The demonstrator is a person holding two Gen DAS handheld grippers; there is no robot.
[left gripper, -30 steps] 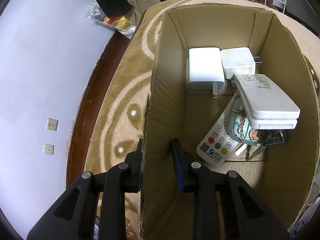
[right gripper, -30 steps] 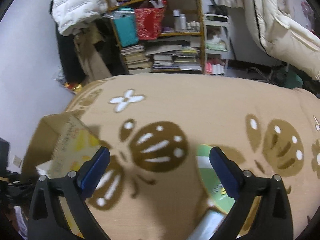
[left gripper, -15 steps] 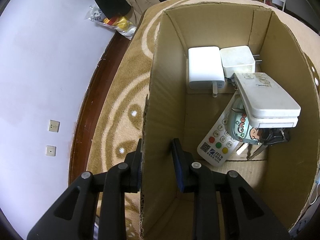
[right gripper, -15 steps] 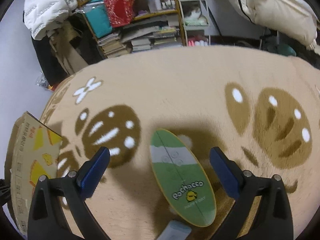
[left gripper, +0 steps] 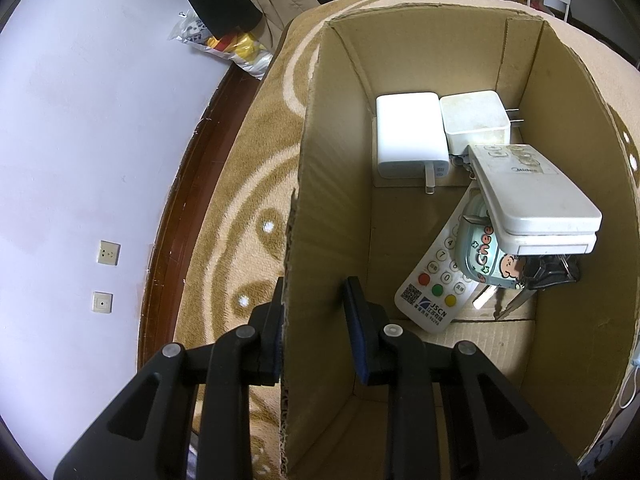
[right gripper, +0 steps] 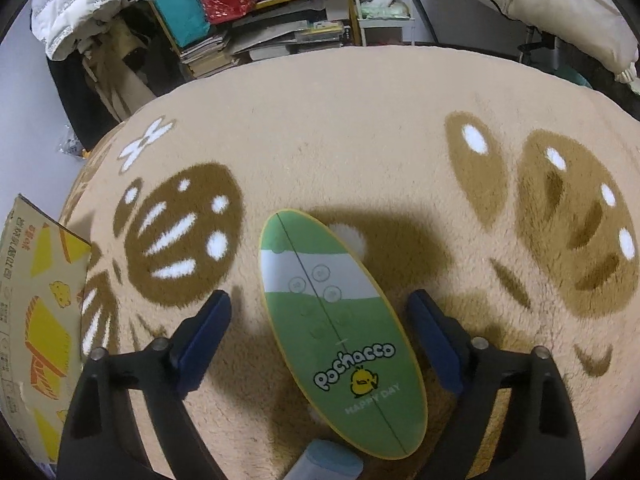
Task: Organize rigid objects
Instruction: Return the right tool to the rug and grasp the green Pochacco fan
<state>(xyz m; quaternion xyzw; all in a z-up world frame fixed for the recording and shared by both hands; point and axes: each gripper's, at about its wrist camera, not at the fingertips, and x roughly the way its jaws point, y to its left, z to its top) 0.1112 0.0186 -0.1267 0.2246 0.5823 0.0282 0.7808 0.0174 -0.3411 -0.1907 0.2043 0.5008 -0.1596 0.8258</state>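
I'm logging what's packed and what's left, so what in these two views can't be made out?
- Left wrist view: the keys in the cardboard box are mostly covered by the white remote and the cartoon case.
- Right wrist view: the pale blue object is cut off by the bottom edge, below the green case.
- Left gripper: the box wall hides whether both pads press on it.

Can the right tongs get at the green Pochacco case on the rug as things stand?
Probably yes. The right tongs are open with one finger on each side of the green case, which lies flat on the rug. Nothing sits between fingers and case; a pale blue object lies at its near end.
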